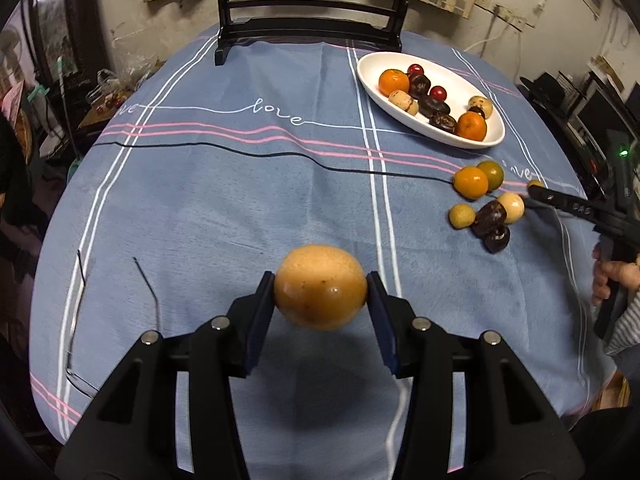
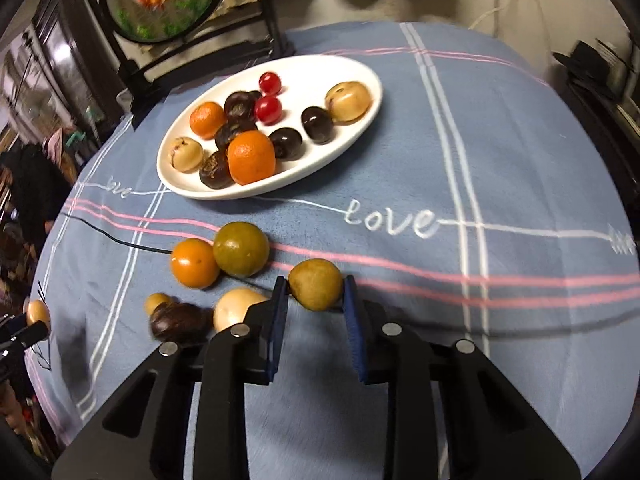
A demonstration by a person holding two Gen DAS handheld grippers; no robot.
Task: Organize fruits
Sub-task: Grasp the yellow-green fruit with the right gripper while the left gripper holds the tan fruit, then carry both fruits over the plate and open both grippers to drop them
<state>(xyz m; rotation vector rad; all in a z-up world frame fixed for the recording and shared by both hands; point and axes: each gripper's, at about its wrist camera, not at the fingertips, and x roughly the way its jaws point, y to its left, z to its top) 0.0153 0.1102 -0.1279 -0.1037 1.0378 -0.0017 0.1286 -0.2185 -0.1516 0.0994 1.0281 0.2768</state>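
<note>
Left gripper [image 1: 320,292] clamped on a large tan fruit [image 1: 320,286], low centre of its view, above the blue cloth [image 1: 224,200]. Right gripper [image 2: 315,286] clamped on a small tan fruit [image 2: 315,284], mid-frame. White plate [image 2: 360,120] of fruit, upper left of the right view.

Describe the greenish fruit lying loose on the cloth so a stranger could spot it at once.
Start at the white oval plate; come toward the camera past the pink stripes to the loose fruits. The greenish fruit touches an orange one on its left. It alone is olive-green; its neighbours are orange, tan or dark brown.
</note>
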